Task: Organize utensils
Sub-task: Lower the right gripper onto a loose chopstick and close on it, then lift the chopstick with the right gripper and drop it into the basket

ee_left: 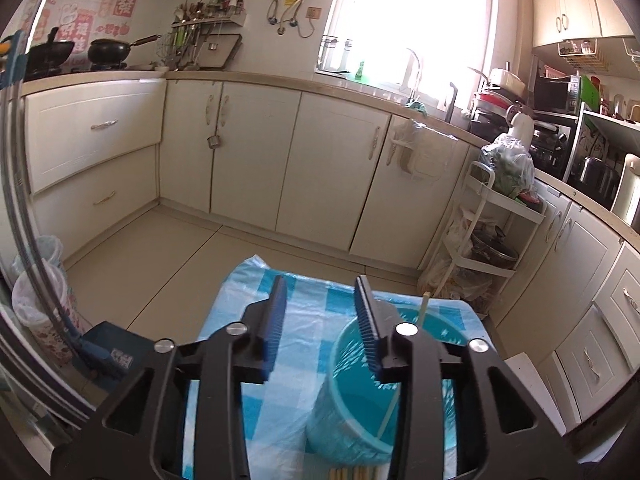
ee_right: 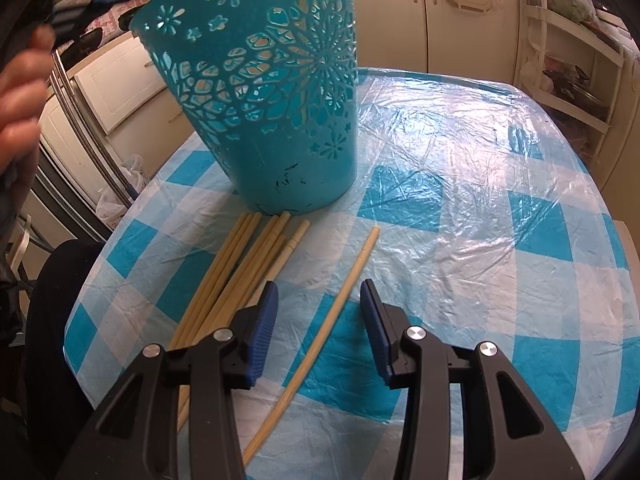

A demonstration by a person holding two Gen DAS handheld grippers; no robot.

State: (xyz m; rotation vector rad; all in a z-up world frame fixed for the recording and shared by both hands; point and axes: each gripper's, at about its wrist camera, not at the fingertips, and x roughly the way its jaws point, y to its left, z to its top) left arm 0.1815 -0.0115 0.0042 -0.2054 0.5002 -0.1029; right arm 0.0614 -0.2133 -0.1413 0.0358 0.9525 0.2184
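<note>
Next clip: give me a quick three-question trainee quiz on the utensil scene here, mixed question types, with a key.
1. True or false: the teal perforated plastic bin stands upright on the blue-and-white checked plastic tablecloth.
2. Multiple choice: the single pale wooden chopstick lying between the right hand-held gripper fingers is (A) clamped by the pads, (B) loose on the cloth, (C) inside the bin.
3. Fill in: one chopstick leans inside the bin, below the open left hand-held gripper; the bundle of wooden chopsticks lies on the ____.

Key: 1 true; 2 B; 3 tablecloth.
</note>
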